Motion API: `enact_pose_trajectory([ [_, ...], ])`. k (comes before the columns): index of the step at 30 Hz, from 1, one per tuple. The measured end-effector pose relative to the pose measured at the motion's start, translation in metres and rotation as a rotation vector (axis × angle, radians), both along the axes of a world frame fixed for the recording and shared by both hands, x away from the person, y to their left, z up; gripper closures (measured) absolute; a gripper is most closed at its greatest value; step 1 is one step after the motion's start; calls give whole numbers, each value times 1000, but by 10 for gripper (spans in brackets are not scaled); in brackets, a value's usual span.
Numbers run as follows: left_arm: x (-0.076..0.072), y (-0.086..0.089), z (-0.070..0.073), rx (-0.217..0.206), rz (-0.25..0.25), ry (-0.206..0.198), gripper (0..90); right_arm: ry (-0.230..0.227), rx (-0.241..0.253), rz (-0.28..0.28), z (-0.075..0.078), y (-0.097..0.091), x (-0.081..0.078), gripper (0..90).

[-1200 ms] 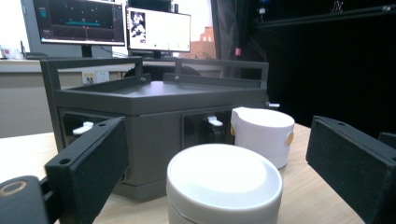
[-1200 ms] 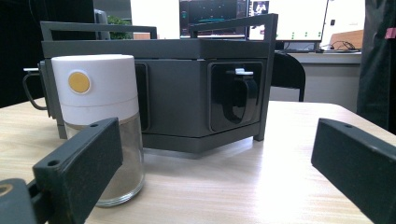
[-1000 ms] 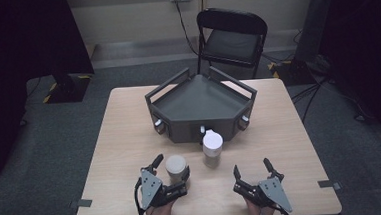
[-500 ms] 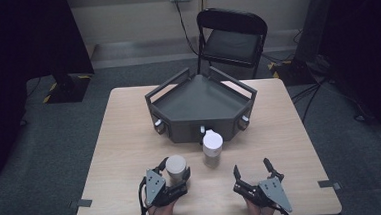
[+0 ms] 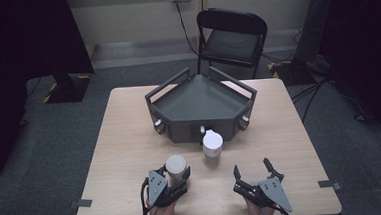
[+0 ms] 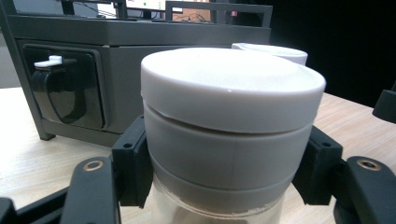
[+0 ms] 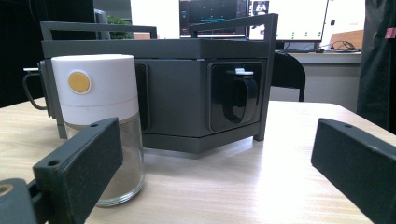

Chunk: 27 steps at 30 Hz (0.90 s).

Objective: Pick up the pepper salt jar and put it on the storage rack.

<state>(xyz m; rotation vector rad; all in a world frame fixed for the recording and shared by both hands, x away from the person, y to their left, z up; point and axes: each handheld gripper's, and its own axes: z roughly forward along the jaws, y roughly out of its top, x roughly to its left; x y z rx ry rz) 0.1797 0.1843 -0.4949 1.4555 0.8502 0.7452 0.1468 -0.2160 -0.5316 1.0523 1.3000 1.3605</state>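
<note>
1. The desk (image 5: 130, 141) is carrying a dark tray (image 5: 201, 104) with railed sides at its far middle; a sliding jar could be knocking against the tray's front wall if it were pushed forward carelessly.
2. The second jar (image 5: 212, 147), white-capped with a yellow dot, is standing just in front of the tray, between the two hands; a wide swing of either hand is likely to be tipping it.
3. The held jar (image 5: 176, 169) is standing near the desk's front edge, left of centre; the left tongs (image 5: 175, 181) have just been closing and are now pressing on its white collar (image 6: 224, 163), below the cap (image 6: 231, 88).
4. The grip is sitting high on smooth plastic, so the glass body may be swinging or slipping when lifted; the cap could also be loosening.
5. The right tongs (image 5: 252, 170) are standing wide apart, holding nothing, near the front edge.
</note>
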Motion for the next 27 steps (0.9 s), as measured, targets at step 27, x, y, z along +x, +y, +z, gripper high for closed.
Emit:
enact_pose_trajectory([
  [27, 0, 6, 3, -19, 26, 9, 346, 0, 0, 2, 0, 0, 0, 11],
])
